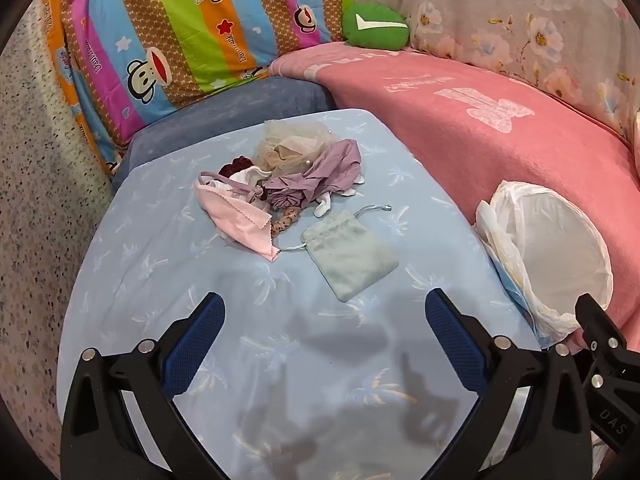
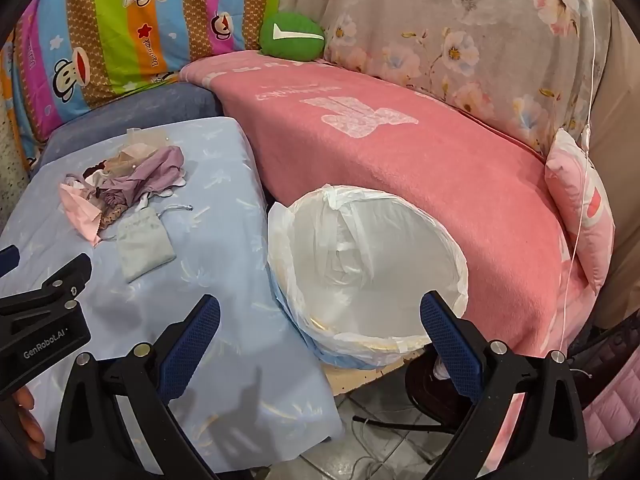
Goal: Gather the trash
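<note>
A heap of scraps (image 1: pixel 280 172) lies on the light blue cloth (image 1: pixel 160 272): purple fabric, beige mesh, a pink cloth (image 1: pixel 240 224) and white bits. A grey drawstring pouch (image 1: pixel 350 256) lies just in front of the heap. My left gripper (image 1: pixel 324 336) hovers open over the cloth, short of the pouch, nothing between its fingers. A bin lined with a white bag (image 2: pixel 368 272) stands between the blue cloth and the pink blanket. My right gripper (image 2: pixel 320 340) is open above the bin's near rim. The heap (image 2: pixel 132 184) and pouch (image 2: pixel 144 248) show at the left of the right wrist view.
A pink blanket (image 2: pixel 400 152) covers the seat behind the bin. Striped cartoon bedding (image 1: pixel 168 32), a green cushion (image 1: pixel 376 26) and floral fabric (image 2: pixel 460 40) stand at the back. A pink pillow (image 2: pixel 580 208) lies at the right. Tiled floor with cables (image 2: pixel 380 432) shows below the bin.
</note>
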